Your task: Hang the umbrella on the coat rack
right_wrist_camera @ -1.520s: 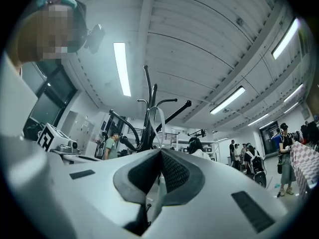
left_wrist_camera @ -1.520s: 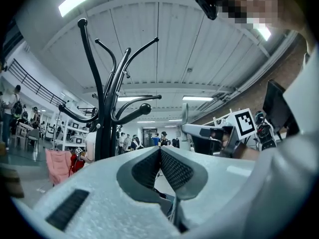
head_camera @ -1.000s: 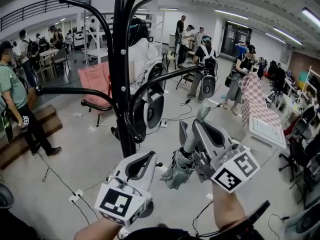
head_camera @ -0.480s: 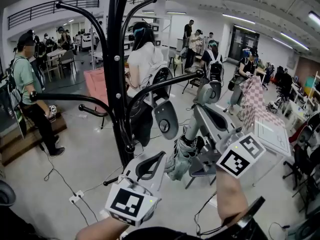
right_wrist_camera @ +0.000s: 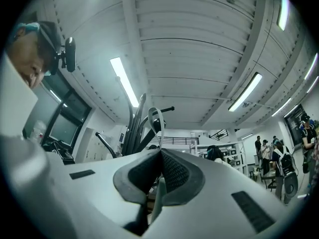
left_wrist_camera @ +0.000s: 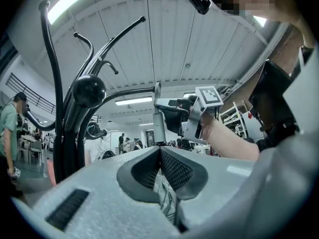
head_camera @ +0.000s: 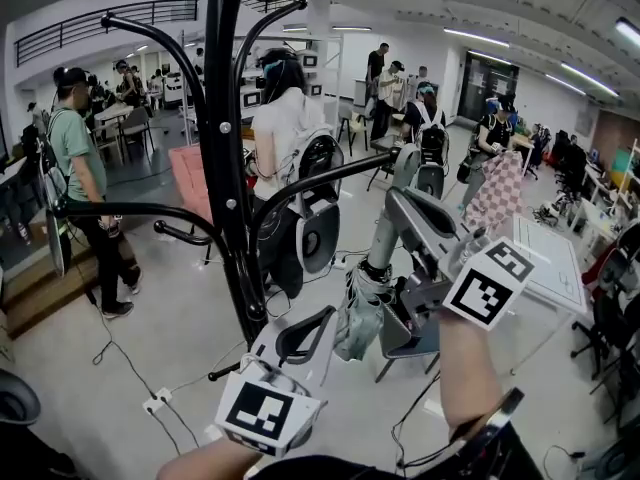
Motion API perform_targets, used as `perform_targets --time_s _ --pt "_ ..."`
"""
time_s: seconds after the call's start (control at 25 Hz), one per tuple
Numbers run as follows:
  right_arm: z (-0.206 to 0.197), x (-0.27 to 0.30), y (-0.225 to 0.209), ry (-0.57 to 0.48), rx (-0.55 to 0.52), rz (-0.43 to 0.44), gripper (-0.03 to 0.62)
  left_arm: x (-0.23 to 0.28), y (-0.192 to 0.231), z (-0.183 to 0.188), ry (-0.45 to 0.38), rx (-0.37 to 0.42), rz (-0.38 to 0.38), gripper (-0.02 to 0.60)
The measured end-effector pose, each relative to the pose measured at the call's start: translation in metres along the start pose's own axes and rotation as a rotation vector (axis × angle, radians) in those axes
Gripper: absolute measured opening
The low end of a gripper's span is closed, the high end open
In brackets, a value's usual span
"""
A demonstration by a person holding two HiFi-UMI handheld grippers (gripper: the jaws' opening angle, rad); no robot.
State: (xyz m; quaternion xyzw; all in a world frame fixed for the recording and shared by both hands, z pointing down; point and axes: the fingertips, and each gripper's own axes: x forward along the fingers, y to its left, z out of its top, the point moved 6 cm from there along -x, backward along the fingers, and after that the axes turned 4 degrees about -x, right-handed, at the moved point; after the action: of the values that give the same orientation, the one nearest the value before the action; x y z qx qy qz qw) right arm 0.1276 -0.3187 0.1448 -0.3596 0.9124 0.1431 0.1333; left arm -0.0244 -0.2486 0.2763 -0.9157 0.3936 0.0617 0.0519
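Grey floor [head_camera: 170,318] of a busy open hall spreads under everything. The right gripper [head_camera: 398,208] is clamped on the umbrella [head_camera: 357,313] by its pale handle. The folded canopy hangs below the jaws and the strap loop [right_wrist_camera: 155,117] stands above them. That loop sits close to the ball end of one curved arm [head_camera: 340,171] of the black coat rack [head_camera: 225,168], though I cannot tell whether they touch. The left gripper [head_camera: 318,320] hangs lower, near the rack's pole, with its jaws together on nothing.

Just behind the rack a person in a white top [head_camera: 280,128] with a backpack crowds the space between pole and umbrella. A grey chair [head_camera: 400,333] stands under the right gripper. Farther out are a pink armchair [head_camera: 190,173], a person in a green shirt [head_camera: 78,158], a checked cloth [head_camera: 495,193] and a white table [head_camera: 545,258].
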Motion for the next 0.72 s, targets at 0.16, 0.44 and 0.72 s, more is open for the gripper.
perform_targets --time_s 0.16,0.44,0.72 --pt "0.000 0.007 -0.008 0.014 0.048 0.030 0.009 0.003 0.000 0.002 -0.001 -0.005 -0.005 0.009" --pt "-0.004 0.019 -0.017 0.043 0.103 0.096 0.009 0.008 0.001 -0.001 -0.001 -0.007 -0.005 0.009" --pt "-0.007 0.032 -0.010 0.067 0.087 0.164 0.009 0.009 0.004 -0.006 0.005 0.000 -0.005 0.009"
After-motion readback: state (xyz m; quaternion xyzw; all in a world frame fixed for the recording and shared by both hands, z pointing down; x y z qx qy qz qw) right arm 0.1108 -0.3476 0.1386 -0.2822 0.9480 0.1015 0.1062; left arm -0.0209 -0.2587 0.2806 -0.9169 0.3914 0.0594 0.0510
